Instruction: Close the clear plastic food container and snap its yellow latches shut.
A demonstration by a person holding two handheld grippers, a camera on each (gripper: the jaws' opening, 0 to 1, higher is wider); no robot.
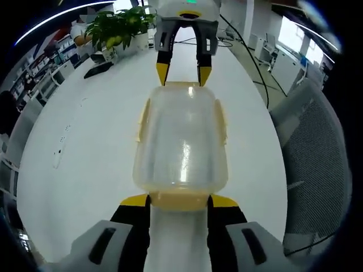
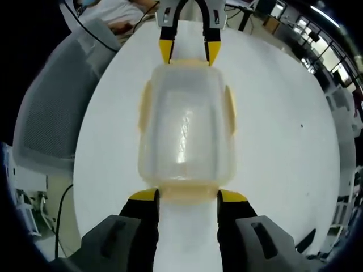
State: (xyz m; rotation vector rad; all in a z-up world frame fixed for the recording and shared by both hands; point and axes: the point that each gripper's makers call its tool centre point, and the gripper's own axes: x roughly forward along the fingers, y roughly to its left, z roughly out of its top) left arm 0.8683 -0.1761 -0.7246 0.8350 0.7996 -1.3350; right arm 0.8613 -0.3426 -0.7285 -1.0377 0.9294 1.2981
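Observation:
A clear plastic food container [image 1: 181, 141] [image 2: 186, 124] rests lid-up on the white table [image 1: 91, 147] [image 2: 283, 130], with pale yellow latches on its sides and ends. My left gripper [image 1: 180, 201] is open, its yellow-tipped jaws standing either side of the container's near-end latch [image 1: 179, 199]. From the opposite end my right gripper [image 2: 187, 196] is open in the same way around the other end latch [image 2: 187, 195]. Each gripper also appears at the far end in the other's view: the right gripper [image 1: 183, 75] and the left gripper [image 2: 189, 54]. Whether the side latches [image 1: 222, 122] are snapped is unclear.
A grey mesh chair [image 1: 317, 164] [image 2: 51, 124] stands close to the table's edge. A potted green plant [image 1: 116, 28] sits at the far end of the table, with a black cable [image 1: 249, 56] running past it. Office desks lie beyond.

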